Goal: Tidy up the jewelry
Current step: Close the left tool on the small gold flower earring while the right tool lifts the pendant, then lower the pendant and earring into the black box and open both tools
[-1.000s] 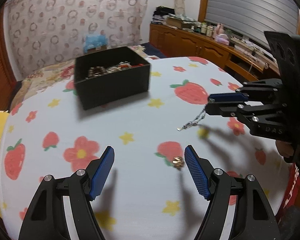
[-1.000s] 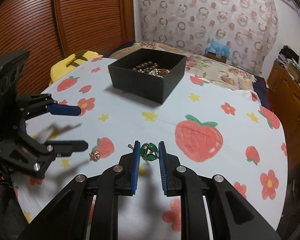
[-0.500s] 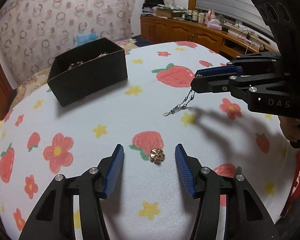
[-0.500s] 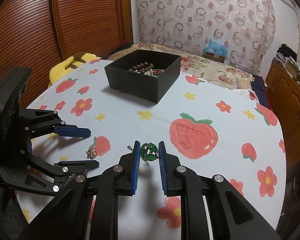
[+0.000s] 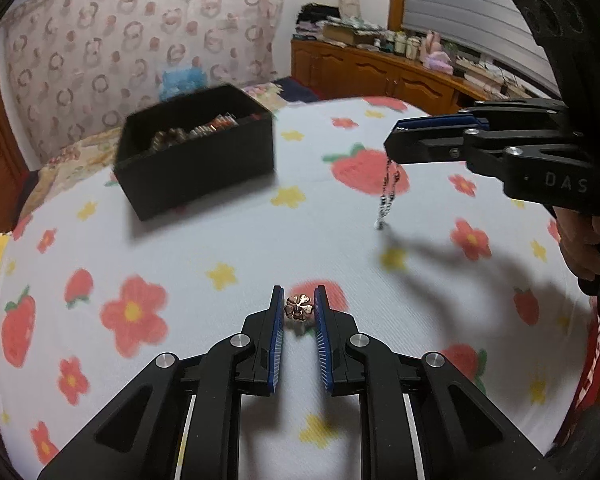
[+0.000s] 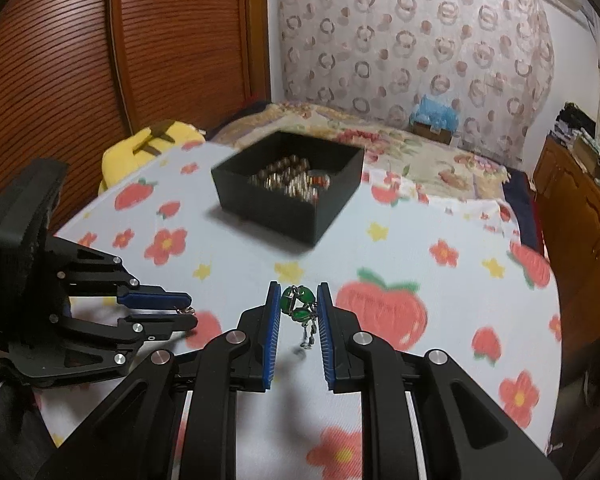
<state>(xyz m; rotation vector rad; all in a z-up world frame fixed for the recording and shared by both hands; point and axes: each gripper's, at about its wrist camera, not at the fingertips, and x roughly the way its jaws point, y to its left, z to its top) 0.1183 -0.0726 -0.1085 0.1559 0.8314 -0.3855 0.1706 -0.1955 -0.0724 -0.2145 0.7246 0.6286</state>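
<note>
- Status: partway, by my read. Black box (image 5: 196, 160) already holds several pcs (beads, metal bits); two more pcs are in hand, none visible loose on the cloth.
- Left gripper (image 5: 298, 312): fingers pressed in on a small rose-gold flower charm (image 5: 299, 307), pinched at the tips just above the tablecloth (image 5: 220, 240).
- Right gripper (image 6: 299, 308): pinching a green-stone piece (image 6: 298, 305) w/ a thin chain (image 5: 389, 196) hanging below; chain end dangles near the cloth, contact can't be told.
- Remaining: carry both pcs to the box, which sits well apart at the far side, & drop in.
- Surface: round table, white cloth w/ strawberry/flower print.
- Room: patterned curtain (image 6: 412, 48), wooden slat door (image 6: 100, 60), wooden cabinets (image 5: 380, 72) w/ clutter, bed behind table.
</note>
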